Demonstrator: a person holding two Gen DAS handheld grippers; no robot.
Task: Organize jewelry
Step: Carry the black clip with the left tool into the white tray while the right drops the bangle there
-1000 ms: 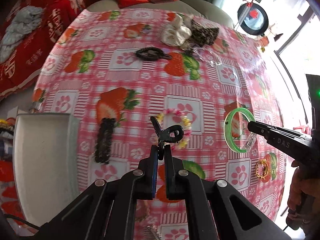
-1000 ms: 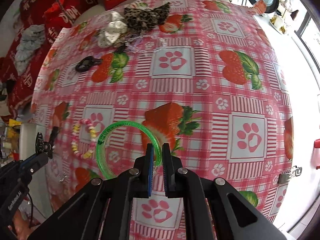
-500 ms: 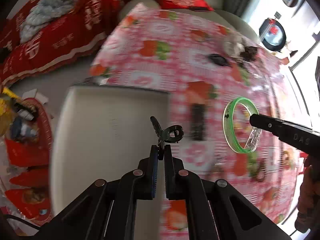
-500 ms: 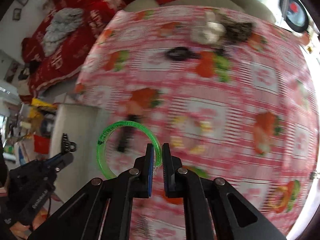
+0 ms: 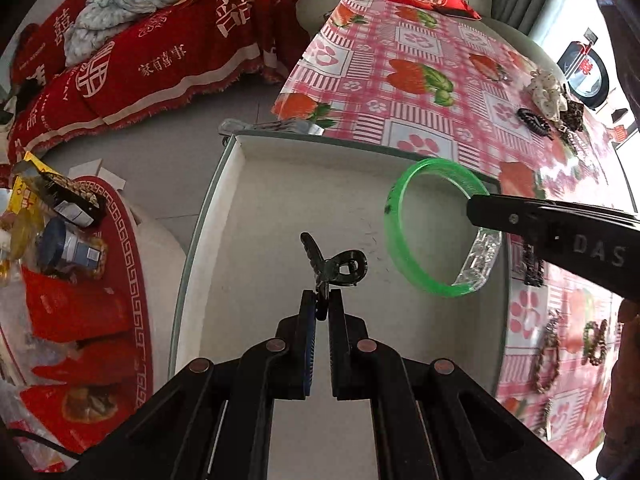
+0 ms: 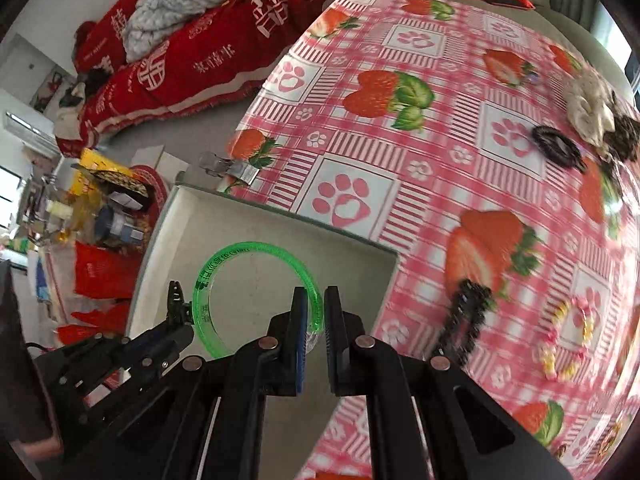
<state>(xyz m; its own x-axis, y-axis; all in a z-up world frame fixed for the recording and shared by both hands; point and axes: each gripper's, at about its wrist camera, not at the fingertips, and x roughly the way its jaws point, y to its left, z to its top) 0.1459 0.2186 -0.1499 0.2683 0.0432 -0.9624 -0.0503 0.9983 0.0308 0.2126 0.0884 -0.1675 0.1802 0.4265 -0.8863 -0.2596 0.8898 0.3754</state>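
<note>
My left gripper is shut on a small black hair claw clip and holds it above the white tray. My right gripper is shut on a green translucent bangle, also held over the tray. In the left wrist view the bangle hangs from the right gripper just right of the clip. In the right wrist view the left gripper with the clip is at lower left of the bangle.
The tray sits at the left edge of the strawberry tablecloth. On the cloth lie a black comb clip, a pastel bead bracelet, a black scrunchie, a cream scrunchie and bracelets. A red stool with snacks stands left.
Both grippers have swung left from over the tablecloth to above the white tray, carrying the clip and the bangle. Both stay shut.
</note>
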